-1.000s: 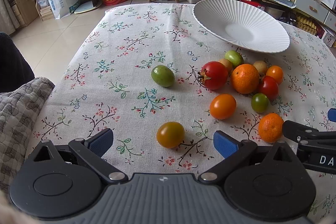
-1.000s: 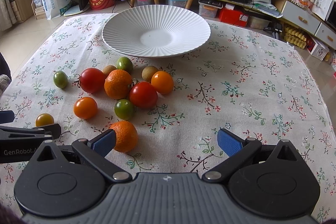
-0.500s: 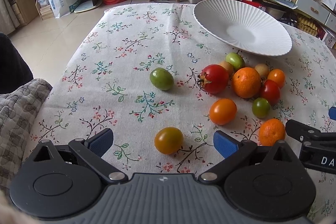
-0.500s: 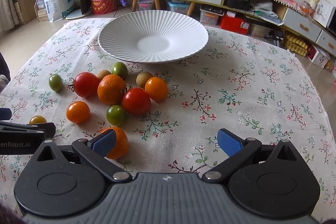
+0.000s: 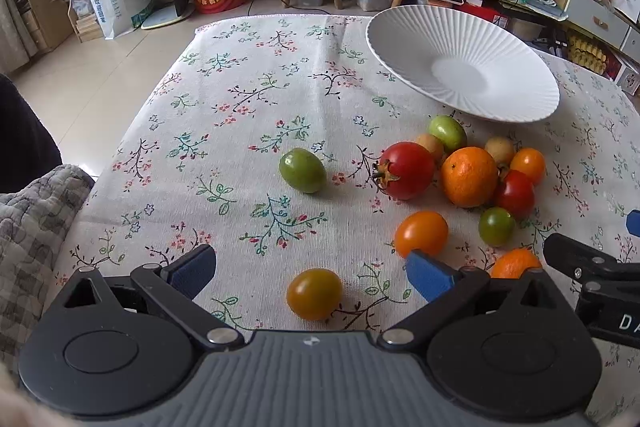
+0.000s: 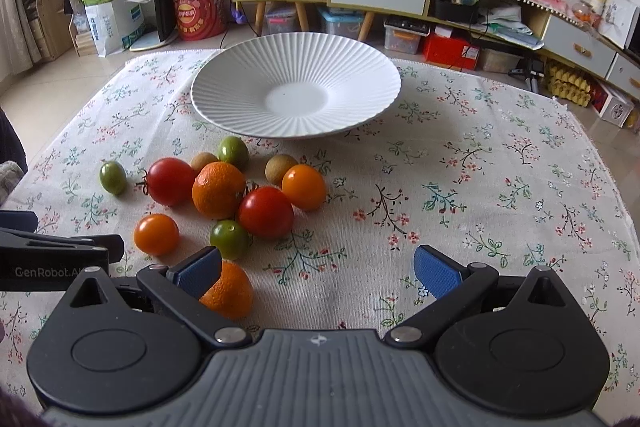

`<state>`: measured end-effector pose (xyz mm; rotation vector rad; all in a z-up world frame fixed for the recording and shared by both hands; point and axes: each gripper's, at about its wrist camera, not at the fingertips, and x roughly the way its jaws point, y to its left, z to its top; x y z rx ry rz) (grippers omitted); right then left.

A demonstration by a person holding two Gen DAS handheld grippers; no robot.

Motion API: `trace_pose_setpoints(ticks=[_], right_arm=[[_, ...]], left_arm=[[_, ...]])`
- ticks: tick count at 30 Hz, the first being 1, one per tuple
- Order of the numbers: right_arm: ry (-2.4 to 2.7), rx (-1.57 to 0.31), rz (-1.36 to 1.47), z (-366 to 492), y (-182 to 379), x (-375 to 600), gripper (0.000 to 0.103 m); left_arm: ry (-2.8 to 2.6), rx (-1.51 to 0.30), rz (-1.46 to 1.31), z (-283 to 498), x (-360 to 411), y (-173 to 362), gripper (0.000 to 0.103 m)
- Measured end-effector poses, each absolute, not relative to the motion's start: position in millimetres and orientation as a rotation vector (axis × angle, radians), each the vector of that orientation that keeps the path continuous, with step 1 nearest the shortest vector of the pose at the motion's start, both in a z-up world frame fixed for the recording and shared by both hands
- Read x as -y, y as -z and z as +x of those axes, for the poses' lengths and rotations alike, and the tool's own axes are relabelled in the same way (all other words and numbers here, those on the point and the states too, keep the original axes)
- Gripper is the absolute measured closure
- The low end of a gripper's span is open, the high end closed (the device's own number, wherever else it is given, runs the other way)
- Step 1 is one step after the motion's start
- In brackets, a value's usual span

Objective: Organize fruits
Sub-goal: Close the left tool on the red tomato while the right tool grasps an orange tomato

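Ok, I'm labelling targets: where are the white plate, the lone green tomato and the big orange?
white plate (image 6: 240,99), right wrist view, ribbed left rim.
lone green tomato (image 5: 302,170), left wrist view, its middle.
big orange (image 6: 218,190), right wrist view, its middle.

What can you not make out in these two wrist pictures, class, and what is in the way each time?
- Small orange: right wrist view, its left part is behind the blue finger pad; left wrist view, only its top shows above the gripper body.
- Yellow-green tomato: absent from the right wrist view, where the left gripper's arm crosses that area.
- Brown fruit: left wrist view, partly behind the red tomato; its kind is unclear.
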<state>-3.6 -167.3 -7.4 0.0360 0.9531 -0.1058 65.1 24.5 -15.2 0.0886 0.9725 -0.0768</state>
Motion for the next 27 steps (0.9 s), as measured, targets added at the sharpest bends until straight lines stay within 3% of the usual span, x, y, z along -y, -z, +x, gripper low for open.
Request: trace_pose_setpoints(ticks=[27], right_arm=[[0.105,-0.953,0.079,4.6,12.7,175.6,0.002]], left_arm=[[0.115,-0.976,0.108,69.9,-20.9,14.2,0.009]])
